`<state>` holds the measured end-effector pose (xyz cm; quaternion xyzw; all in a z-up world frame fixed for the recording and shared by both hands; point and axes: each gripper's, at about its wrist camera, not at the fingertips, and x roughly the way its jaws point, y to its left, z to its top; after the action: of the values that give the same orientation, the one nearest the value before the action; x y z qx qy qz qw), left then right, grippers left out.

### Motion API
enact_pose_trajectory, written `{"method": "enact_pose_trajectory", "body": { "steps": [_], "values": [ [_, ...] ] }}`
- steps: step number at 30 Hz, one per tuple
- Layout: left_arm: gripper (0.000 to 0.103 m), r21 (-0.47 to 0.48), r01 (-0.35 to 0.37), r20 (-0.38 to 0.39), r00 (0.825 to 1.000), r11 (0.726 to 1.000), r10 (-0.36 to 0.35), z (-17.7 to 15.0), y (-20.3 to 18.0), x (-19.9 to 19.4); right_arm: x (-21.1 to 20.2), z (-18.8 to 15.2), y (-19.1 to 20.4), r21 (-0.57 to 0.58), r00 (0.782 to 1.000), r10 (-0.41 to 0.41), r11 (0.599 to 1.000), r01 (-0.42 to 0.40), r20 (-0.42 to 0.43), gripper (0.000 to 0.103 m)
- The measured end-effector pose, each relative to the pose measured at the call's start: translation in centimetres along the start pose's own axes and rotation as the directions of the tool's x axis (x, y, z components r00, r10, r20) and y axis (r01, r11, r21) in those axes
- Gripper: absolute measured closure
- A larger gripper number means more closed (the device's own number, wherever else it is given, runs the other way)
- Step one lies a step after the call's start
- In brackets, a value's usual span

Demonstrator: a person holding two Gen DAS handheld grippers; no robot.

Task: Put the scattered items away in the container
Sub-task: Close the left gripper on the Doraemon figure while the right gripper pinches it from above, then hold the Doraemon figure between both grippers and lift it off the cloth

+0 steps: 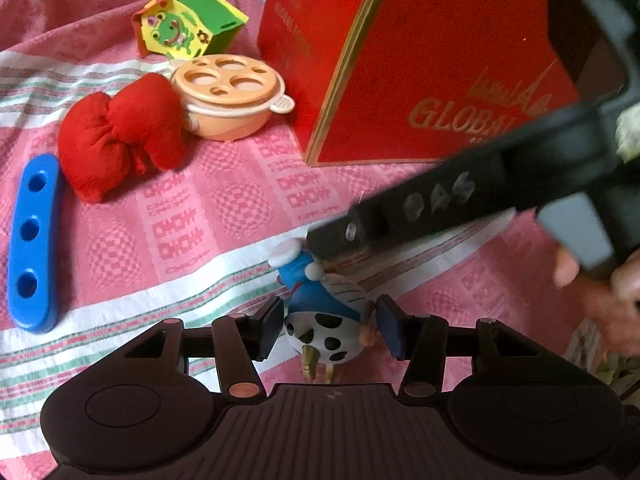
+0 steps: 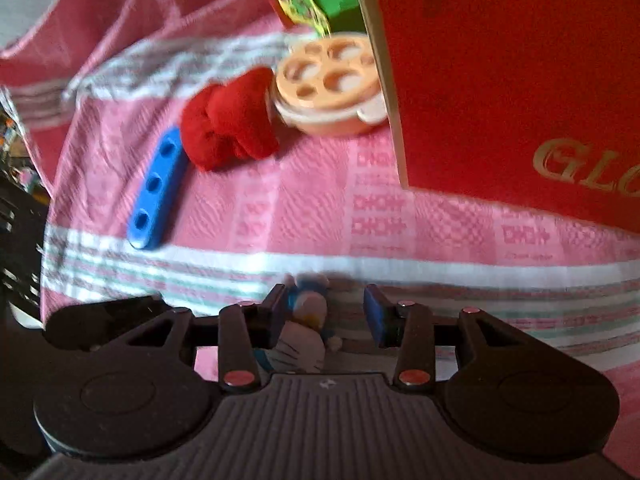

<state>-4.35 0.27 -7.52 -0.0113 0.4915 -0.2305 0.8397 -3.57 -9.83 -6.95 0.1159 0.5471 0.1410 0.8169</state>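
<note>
A small blue and white toy figure (image 1: 320, 312) with a black-spotted part lies on the pink cloth between the fingers of my left gripper (image 1: 332, 328), whose pads press on both its sides. A finger (image 1: 400, 208) of my right gripper reaches in from the upper right, its tip at the figure's top. In the right wrist view the figure (image 2: 304, 320) leans against the left finger of my right gripper (image 2: 326, 314), with a gap to the right finger. The red box (image 1: 420, 60) with gold lettering stands behind, also seen close at the right (image 2: 520, 80).
On the cloth to the left lie a blue bar with three holes (image 1: 34, 240), a red plush bow (image 1: 120, 132), a peach toy pot with a holed lid (image 1: 232, 92) and a green frog box (image 1: 188, 24). A hand (image 1: 616, 304) holds the right gripper.
</note>
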Motion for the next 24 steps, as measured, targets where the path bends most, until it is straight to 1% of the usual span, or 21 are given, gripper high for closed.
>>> {"method": "enact_pose_trajectory", "body": {
  "steps": [2, 5, 7, 8, 10, 11, 12, 13, 14, 16, 17, 18, 19, 21, 22, 23, 24],
  "values": [
    [0.038, -0.019, 0.0, -0.006, 1.0, 1.0, 0.0, -0.2, 0.2, 0.2, -0.2, 0.1, 0.2, -0.014, 1.0, 0.004, 1.0, -0.004, 0.0, 0.052],
    [0.037, -0.019, -0.007, -0.008, 1.0, 1.0, 0.007, -0.3, 0.1, 0.3, 0.1, 0.0, 0.7, -0.038, 0.999, 0.027, 0.999, -0.028, -0.029, 0.05],
    [0.037, -0.007, -0.009, -0.009, 1.0, 1.0, 0.009, -0.3, 0.0, 0.4, 0.8, -0.3, 1.4, -0.068, 0.999, 0.017, 0.997, -0.021, -0.052, 0.049],
    [0.037, -0.004, -0.009, -0.011, 1.0, 1.0, 0.009, -0.3, -0.1, 0.4, 1.2, -0.4, 1.6, -0.073, 0.998, 0.006, 0.997, -0.011, -0.062, 0.049],
    [0.037, -0.003, 0.0, -0.017, 1.0, 1.0, 0.0, -0.5, -0.1, 0.3, 1.9, -0.6, 1.3, -0.05, 0.997, 0.014, 0.999, -0.018, -0.079, 0.049],
    [0.036, 0.0, -0.003, -0.019, 1.0, 1.0, 0.003, -0.6, -0.1, 0.3, 2.1, -0.6, 0.9, -0.026, 0.996, 0.024, 0.999, -0.027, -0.088, 0.051],
    [0.038, 0.001, -0.007, -0.02, 1.0, 1.0, 0.007, -0.6, -0.1, 0.3, 2.2, -0.6, 0.5, 0.002, 0.995, 0.04, 0.999, -0.04, -0.089, 0.054],
    [0.042, -0.002, -0.017, -0.025, 1.0, 1.0, 0.017, -0.6, -0.1, 0.3, 2.1, -0.6, 0.2, 0.024, 0.995, 0.051, 0.999, -0.049, -0.086, 0.058],
    [0.038, -0.007, -0.022, -0.029, 0.999, 1.0, 0.022, -0.7, 0.0, 0.3, 2.0, -0.5, -0.1, 0.039, 0.995, 0.056, 0.998, -0.053, -0.084, 0.058],
    [0.034, -0.025, -0.034, -0.041, 0.999, 0.999, 0.033, -0.7, 0.1, 0.4, 1.7, -0.6, -0.6, 0.059, 0.995, 0.062, 0.997, -0.057, -0.079, 0.058],
    [0.029, -0.023, -0.035, -0.042, 0.999, 0.999, 0.034, -0.7, -0.1, 0.3, 1.5, -0.6, -0.8, 0.064, 0.995, 0.06, 0.996, -0.055, -0.075, 0.06],
    [0.028, -0.016, -0.031, -0.039, 0.999, 0.999, 0.031, -0.7, -0.4, 0.2, 1.4, -0.6, -0.9, 0.066, 0.996, 0.058, 0.996, -0.053, -0.075, 0.061],
    [0.03, -0.01, -0.03, -0.036, 0.999, 0.999, 0.03, -0.6, -0.8, 0.2, 1.4, -0.7, -0.9, 0.066, 0.996, 0.054, 0.997, -0.049, -0.075, 0.061],
    [0.031, 0.007, -0.034, -0.028, 0.999, 0.999, 0.034, -0.4, -1.5, 0.3, 1.4, -0.7, -0.8, 0.063, 0.996, 0.047, 0.997, -0.043, -0.073, 0.062],
    [0.034, 0.012, -0.047, -0.03, 0.998, 0.999, 0.047, -0.2, -1.8, 0.6, 1.3, -0.8, -0.8, 0.058, 0.997, 0.042, 0.998, -0.038, -0.071, 0.062],
    [0.048, 0.013, -0.053, -0.039, 0.998, 0.998, 0.054, -0.1, -1.9, 0.9, 1.2, -0.8, -0.7, 0.05, 0.997, 0.035, 0.998, -0.031, -0.07, 0.062],
    [0.048, 0.01, -0.048, -0.051, 0.998, 0.999, 0.049, 0.0, -1.9, 1.2, 1.1, -0.8, -0.7, 0.044, 0.997, 0.029, 0.999, -0.026, -0.068, 0.062]
  ]
}}
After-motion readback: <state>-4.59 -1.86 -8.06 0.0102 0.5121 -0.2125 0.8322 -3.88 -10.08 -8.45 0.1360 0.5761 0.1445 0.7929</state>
